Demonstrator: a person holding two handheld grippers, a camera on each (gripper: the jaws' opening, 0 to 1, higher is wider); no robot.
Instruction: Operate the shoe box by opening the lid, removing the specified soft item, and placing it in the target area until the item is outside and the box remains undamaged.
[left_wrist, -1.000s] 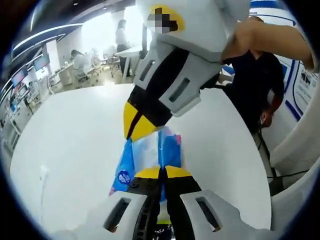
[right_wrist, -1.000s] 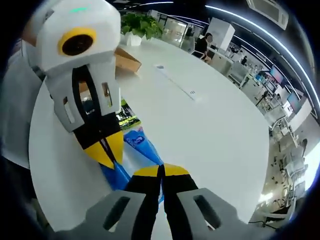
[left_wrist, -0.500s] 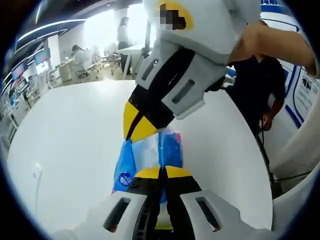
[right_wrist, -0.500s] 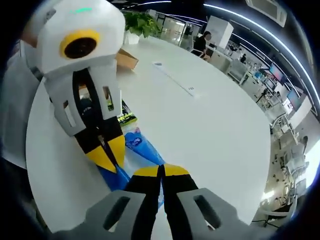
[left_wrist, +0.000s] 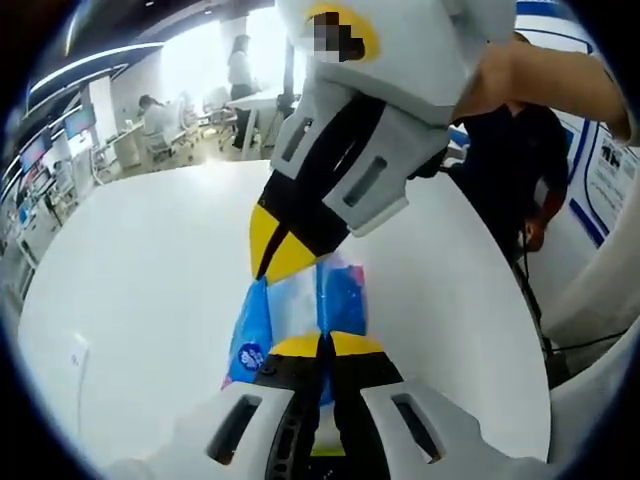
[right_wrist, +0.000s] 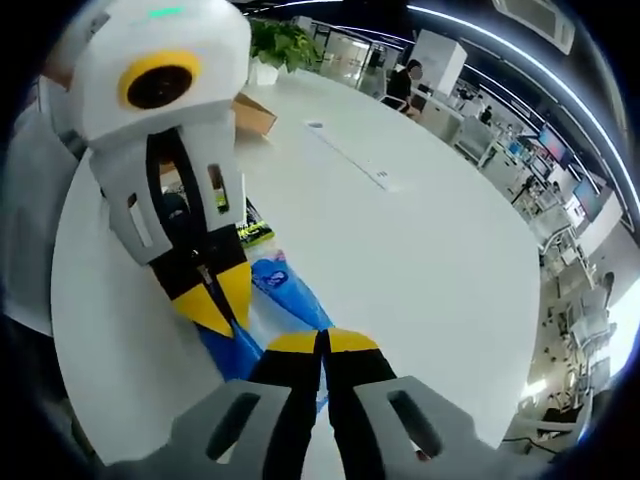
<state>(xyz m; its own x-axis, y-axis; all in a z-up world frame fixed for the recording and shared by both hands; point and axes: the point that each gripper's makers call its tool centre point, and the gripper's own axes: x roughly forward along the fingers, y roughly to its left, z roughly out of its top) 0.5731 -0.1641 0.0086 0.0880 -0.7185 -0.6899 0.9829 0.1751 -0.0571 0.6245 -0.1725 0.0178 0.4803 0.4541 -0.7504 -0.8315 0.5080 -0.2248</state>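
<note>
A wide white worktop (left_wrist: 140, 290) lay beneath both tools, a brown shoe box (right_wrist: 255, 113) open at its far end. Between them hung the blue soft pack (left_wrist: 300, 305), the left gripper (left_wrist: 324, 345) and right gripper (right_wrist: 323, 340) each clenched on opposite ends of it, well outside the box.

White round bench (right_wrist: 430, 250) carried a thin flat strip (right_wrist: 350, 160), with a potted green plant (right_wrist: 282, 45) at its far edge. Office desks (left_wrist: 130, 140) with seated people stood beyond; a person in dark clothes (left_wrist: 515, 160) stood beside the bench.
</note>
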